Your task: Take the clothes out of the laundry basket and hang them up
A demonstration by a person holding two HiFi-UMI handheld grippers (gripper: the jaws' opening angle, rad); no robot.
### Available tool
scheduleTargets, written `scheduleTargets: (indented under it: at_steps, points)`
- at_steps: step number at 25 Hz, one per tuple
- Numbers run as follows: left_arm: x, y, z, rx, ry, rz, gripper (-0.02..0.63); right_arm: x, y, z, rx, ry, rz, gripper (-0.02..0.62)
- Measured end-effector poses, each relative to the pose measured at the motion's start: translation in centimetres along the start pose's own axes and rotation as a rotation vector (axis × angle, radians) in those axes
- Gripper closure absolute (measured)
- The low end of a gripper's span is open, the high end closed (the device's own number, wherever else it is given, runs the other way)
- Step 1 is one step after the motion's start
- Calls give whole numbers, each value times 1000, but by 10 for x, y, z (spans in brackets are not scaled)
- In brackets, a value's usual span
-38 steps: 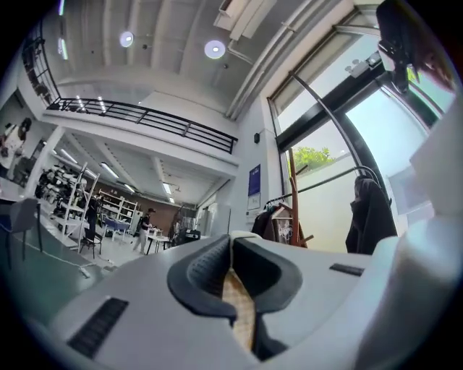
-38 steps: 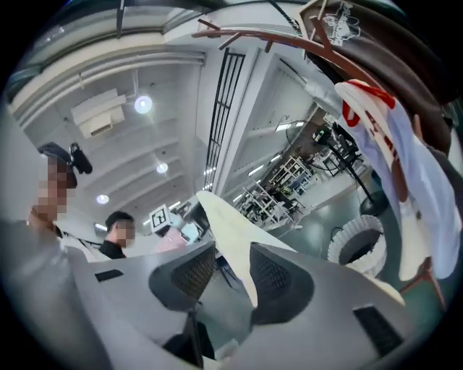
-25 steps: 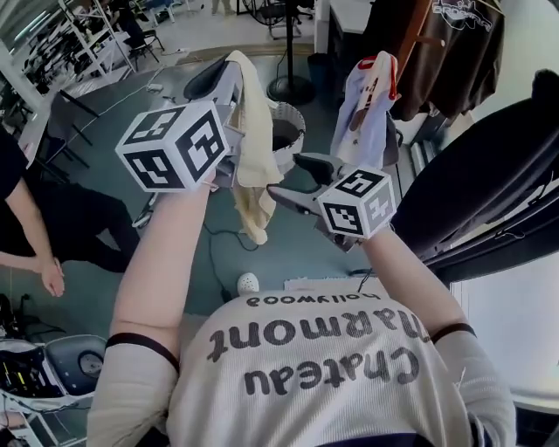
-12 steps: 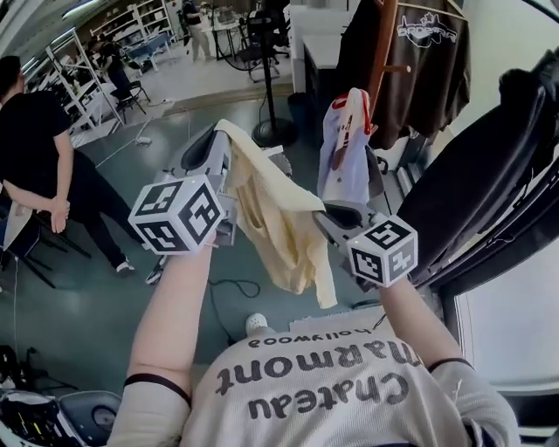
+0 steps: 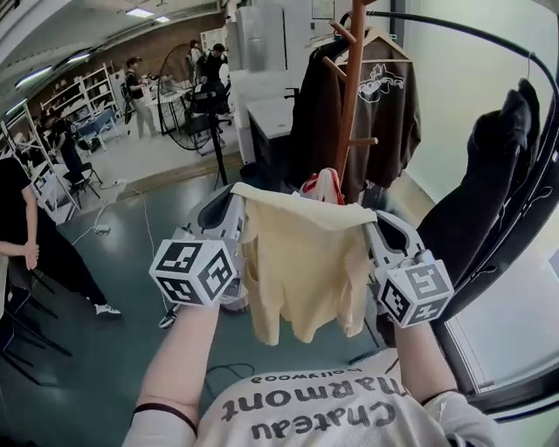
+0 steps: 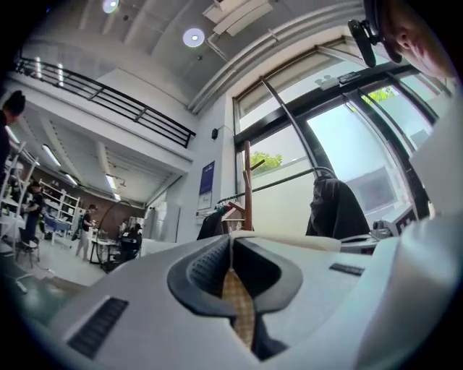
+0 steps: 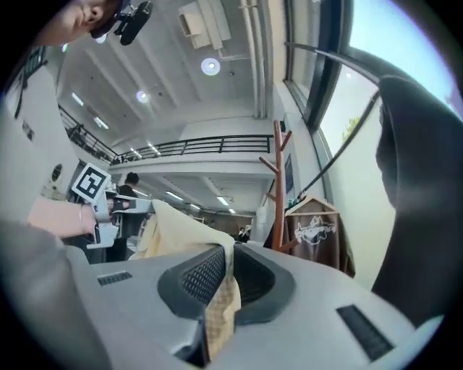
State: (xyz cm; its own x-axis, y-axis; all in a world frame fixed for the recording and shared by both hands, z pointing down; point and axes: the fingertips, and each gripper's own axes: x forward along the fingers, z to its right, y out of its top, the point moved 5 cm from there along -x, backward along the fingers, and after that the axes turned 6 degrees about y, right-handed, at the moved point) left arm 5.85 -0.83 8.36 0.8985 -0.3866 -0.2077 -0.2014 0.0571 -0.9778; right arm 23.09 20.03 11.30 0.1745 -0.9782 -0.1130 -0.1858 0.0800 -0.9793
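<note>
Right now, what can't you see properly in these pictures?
Laundry basket: in no view.
Red-and-white garment: head view, mostly behind the cream garment.
Dark garment at right: head view, cut off by the right edge.
Print on the brown hoodie: head view, too small to read.
Cream garment's hanging part: left gripper view, hidden by the left gripper's body.

Blocked far ahead by the wooden coat stand [image 5: 351,105] and the brown jacket [image 5: 389,96] on it. Closed on the right by the black garment [image 5: 489,192] under the curved rail [image 5: 472,24]. Filled between left gripper [image 5: 234,202] and right gripper [image 5: 374,223] by the stretched yellow garment [image 5: 301,262]. Open only at far left, over bare floor [image 5: 131,218].
</note>
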Motion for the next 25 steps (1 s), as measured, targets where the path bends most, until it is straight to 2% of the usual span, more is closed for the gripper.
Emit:
scheduleTargets:
  at_steps: [4, 7, 9, 13, 17, 22, 25]
  points:
    - [43, 15, -20, -17, -123, 53, 588, 24, 40, 14, -125, -151, 43, 546]
    - [60, 25, -33, -96, -197, 107, 588, 35, 65, 9, -225, -273, 56, 548]
    - [67, 29, -44, -131, -235, 136, 588, 45, 76, 4, -291, -322, 57, 548]
    - [88, 30, -59, -144, -276, 159, 588, 66, 88, 6, -392, -371, 28, 548]
    - [120, 37, -51, -141, -340, 171, 588, 71, 99, 29, -420, -422, 6, 546]
    - [167, 74, -41, -64, -414, 206, 588, 82, 131, 65, -460, -442, 59, 546]
    - [193, 102, -36, -59, -459, 237, 588, 92, 157, 89, -493, -440, 85, 546]
